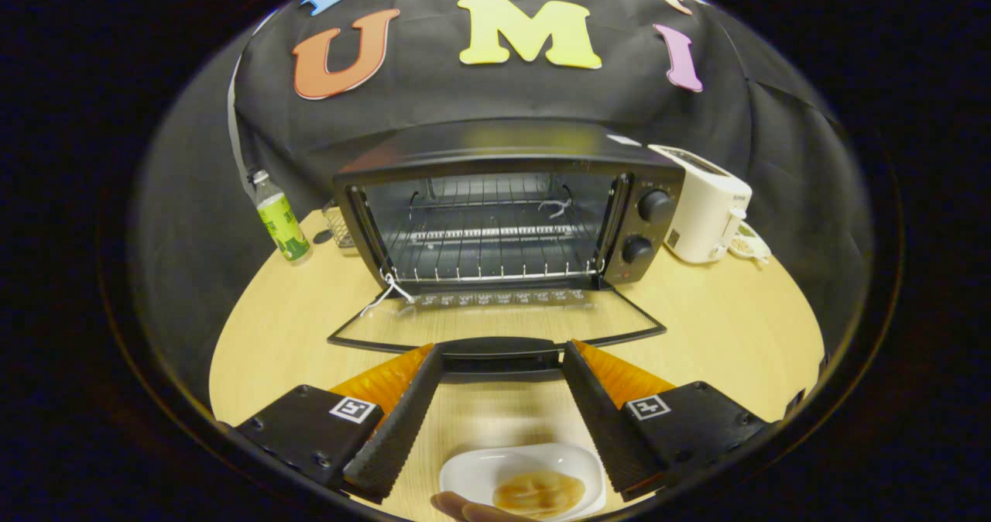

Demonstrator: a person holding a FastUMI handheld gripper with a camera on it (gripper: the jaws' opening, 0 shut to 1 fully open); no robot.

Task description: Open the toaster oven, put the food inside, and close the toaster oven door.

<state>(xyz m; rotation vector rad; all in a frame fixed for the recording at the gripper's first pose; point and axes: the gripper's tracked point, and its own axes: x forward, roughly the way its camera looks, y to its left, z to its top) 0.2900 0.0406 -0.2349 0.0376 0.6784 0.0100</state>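
Booth setup: pale wood bench [712, 328], black cloth wall behind. Items listed near to far.

1. White dish [464, 475] w/ food [540, 493], a pale brown glossy piece, sits nearest you, low between the finger bases. A fingertip [464, 509] touches its near rim, prob. steadying it for pickup. Food not yet in the oven.

2. Hand-held gripper [501, 355]: fingers spread wide, nothing between them, not pressing on anything. Tips sit just at the door handle [499, 346], one at each end. Whether they touch it, can't tell. Wide spread fits a release off the handle, and leaves room to take the dish next.

3. Oven door [495, 317]: dropped fully, lying about flat over the bench, glass panel showing wood through it. Flat door = clear path in for the dish.

4. Toaster oven [503, 150]: cavity open, wire rack [495, 235] bare, ready to load. Two knobs [654, 206] on the panel beside the cavity. White string [385, 293] hangs at one front rack corner.

5. Off to one side of the oven: bottle w/ green label [280, 222], small wire basket [337, 226] near it.

6. Other side: white pop-up toaster [704, 204], just beside the oven, small dish [747, 245] by it.

Judgement: opening done; loading next, door closing last.
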